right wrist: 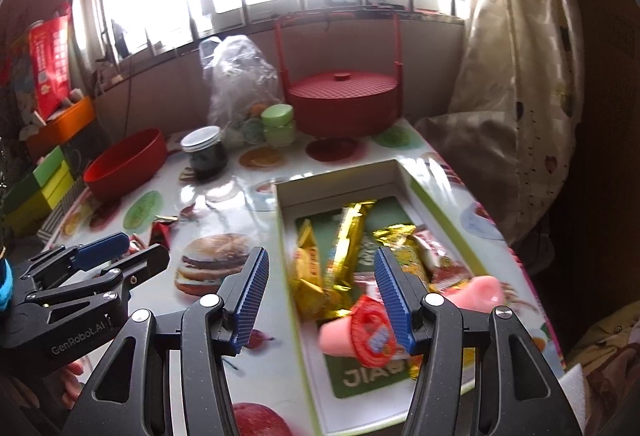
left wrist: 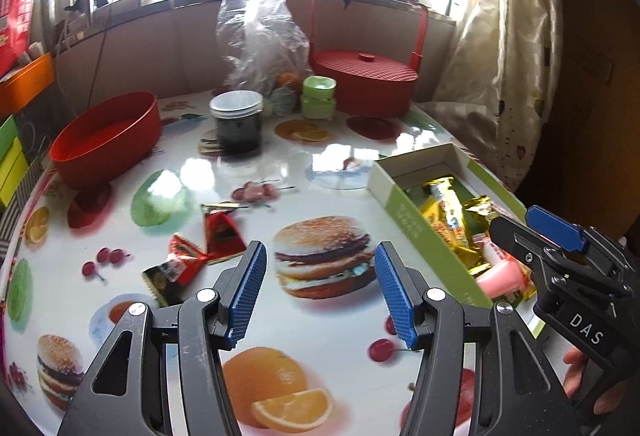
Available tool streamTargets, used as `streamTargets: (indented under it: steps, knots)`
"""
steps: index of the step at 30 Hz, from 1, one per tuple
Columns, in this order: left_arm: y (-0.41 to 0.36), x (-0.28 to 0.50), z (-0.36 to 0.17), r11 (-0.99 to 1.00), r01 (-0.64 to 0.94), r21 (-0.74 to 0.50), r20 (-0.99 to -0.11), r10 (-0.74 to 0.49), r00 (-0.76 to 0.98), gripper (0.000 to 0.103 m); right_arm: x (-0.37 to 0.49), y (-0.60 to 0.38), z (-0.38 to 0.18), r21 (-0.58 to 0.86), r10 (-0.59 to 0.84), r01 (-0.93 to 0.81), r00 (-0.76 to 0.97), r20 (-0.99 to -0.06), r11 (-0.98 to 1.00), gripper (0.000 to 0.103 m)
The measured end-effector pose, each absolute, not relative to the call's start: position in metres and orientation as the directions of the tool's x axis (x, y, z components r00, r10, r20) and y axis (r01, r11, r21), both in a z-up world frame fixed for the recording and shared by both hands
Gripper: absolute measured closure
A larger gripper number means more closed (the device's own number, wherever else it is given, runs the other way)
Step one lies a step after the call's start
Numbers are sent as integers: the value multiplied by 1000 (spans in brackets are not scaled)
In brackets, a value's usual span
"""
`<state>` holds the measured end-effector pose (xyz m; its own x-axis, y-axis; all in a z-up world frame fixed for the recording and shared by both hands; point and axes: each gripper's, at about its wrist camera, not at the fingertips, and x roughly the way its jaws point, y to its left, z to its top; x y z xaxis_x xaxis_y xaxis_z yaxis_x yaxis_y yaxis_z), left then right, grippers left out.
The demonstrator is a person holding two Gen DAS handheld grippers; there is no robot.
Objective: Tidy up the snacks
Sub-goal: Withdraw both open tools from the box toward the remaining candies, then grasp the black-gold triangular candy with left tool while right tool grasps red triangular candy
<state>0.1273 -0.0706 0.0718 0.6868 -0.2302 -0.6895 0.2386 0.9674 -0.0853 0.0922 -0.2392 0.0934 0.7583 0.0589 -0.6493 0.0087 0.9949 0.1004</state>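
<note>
A shallow green-and-white box [right wrist: 286, 220] on the table's right side holds several snacks: yellow and gold packets [right wrist: 348, 236], red-and-white packets, and a pink tube snack [right wrist: 360, 332]. It also shows in the left wrist view [left wrist: 404, 212]. My right gripper [right wrist: 320, 300] is open and empty above the box's near end. My left gripper [left wrist: 320, 292] is open and empty above the tabletop. Three red triangular snack packets [left wrist: 200, 248] lie on the table left of the left gripper. The right gripper [left wrist: 560, 256] appears at the right of the left wrist view.
The table [left wrist: 320, 164] has a glossy food-print cover. A red bowl [left wrist: 108, 136], a dark jar [left wrist: 238, 120], green cups [left wrist: 318, 96], a plastic bag [left wrist: 260, 36] and a lidded red basket [left wrist: 366, 76] stand at the back. A curtain [left wrist: 500, 56] hangs on the right.
</note>
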Motion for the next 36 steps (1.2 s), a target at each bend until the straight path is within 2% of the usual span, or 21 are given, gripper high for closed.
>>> streamTargets:
  steps: [25, 36]
  knots:
    - [39, 139, 44, 994, 65, -87, -720, -108, 685, 46, 142, -150, 74, 91, 211, -207, 688, -694, 974, 48]
    - [57, 150, 31, 989, 91, -113, -732, -145, 666, 46, 167, -121, 59, 121, 257, -250, 632, -731, 961, 48]
